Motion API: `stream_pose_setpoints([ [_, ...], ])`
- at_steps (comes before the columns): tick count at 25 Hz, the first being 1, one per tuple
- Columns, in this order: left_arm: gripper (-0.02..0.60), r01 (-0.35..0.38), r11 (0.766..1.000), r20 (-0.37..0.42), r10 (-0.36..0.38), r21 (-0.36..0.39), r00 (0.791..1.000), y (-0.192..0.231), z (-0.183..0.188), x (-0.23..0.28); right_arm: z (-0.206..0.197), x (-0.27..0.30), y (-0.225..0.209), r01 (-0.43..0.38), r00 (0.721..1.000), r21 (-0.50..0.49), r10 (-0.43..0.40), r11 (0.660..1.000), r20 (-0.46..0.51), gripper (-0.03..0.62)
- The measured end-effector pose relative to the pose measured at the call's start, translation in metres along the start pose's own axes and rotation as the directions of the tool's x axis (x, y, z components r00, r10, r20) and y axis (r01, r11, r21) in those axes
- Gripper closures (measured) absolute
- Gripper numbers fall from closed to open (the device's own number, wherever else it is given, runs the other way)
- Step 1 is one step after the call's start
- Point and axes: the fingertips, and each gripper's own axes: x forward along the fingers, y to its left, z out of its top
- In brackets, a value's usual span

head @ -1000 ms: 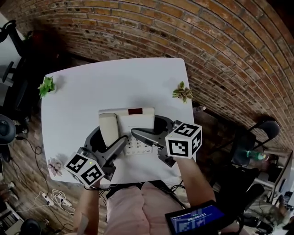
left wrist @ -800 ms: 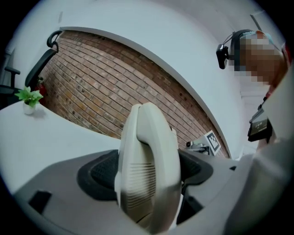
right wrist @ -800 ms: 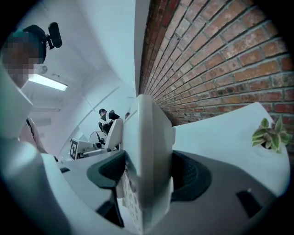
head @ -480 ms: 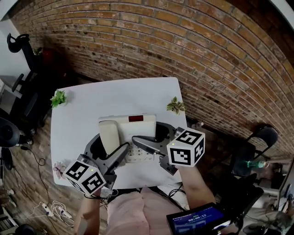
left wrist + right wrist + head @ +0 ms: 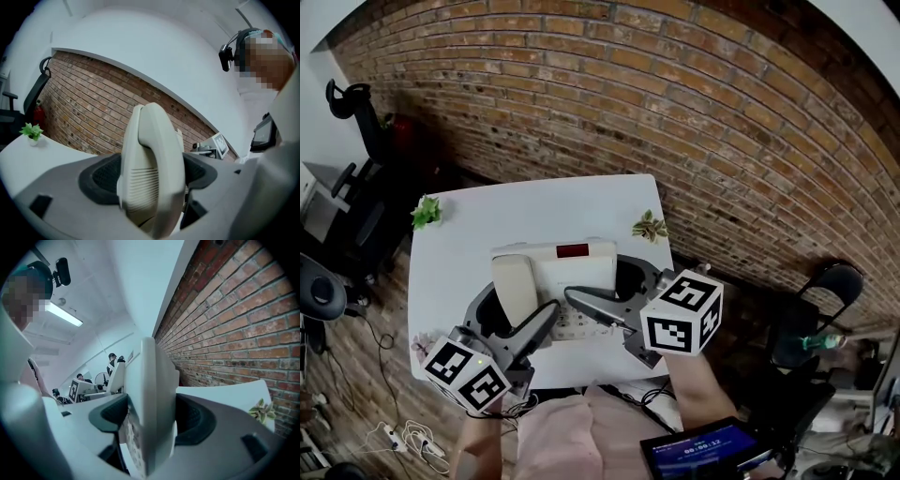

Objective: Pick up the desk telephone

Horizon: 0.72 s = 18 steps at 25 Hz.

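Head view: the desk telephone (image 5: pixel 572 272) hangs mid-frame, seemingly clear of the white table (image 5: pixel 534 202), with the left gripper (image 5: pixel 520 305) and right gripper (image 5: pixel 605 281) each clamped on 1 side. Raise both level and together, or it may twist loose.

Left gripper view: pads pinch the handset (image 5: pixel 150 173). At far left, a small pot (image 5: pixel 33 140) holds a green plant (image 5: pixel 31 130).

Right gripper view: pads pinch the base's edge (image 5: pixel 147 404). At lower right is a variegated plant (image 5: pixel 261 411), pot unseen.
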Motion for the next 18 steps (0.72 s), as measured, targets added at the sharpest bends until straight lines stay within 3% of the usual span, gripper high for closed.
stream_pose_setpoints([
  [18,0.187,0.005,0.998,0.061,-0.009,0.062,0.998,-0.033,0.036,-0.005,0.036,-0.027,0.022,-0.008,0.998,-0.076,0.012,0.997,0.060,0.289],
])
